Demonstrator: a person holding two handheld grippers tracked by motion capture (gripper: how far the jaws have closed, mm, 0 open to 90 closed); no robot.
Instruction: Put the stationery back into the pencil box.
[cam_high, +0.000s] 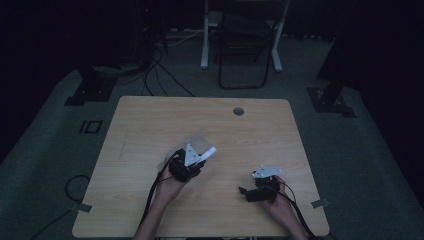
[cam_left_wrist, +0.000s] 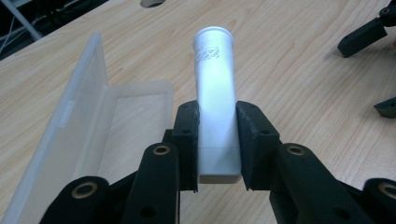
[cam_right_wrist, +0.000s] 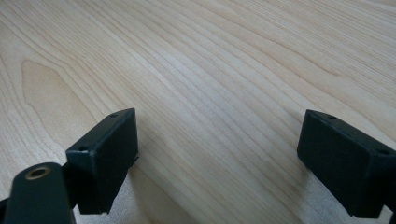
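**A:** Start wide. What was in front of you?

**B:** The wooden table (cam_high: 150, 210), bare but for my work. On it lay a clear plastic case (cam_left_wrist: 88, 126), hinged open, its lid standing up along the far side and its tray empty as far as I could see.

**A:** And the tube?

**B:** A white tube (cam_left_wrist: 215, 98) was in my left gripper (cam_high: 192, 162). The jaws were clamped on its lower end, so it stuck out ahead of them, just beside the case and above the tabletop.

**A:** Your right hand?

**B:** My right gripper (cam_right_wrist: 219, 158) rested near the table's near edge, well apart from the case, jaws spread wide with nothing between them.

**A:** Which step was that, would you say?

**B:** I judged it the carrying step: tube gripped, not yet in the tray.

**A:** What did the next move call for?

**B:** Swinging the tube over the tray, lining it up lengthwise, lowering it before letting go. The case looked light, so my right gripper might have needed to steady it.
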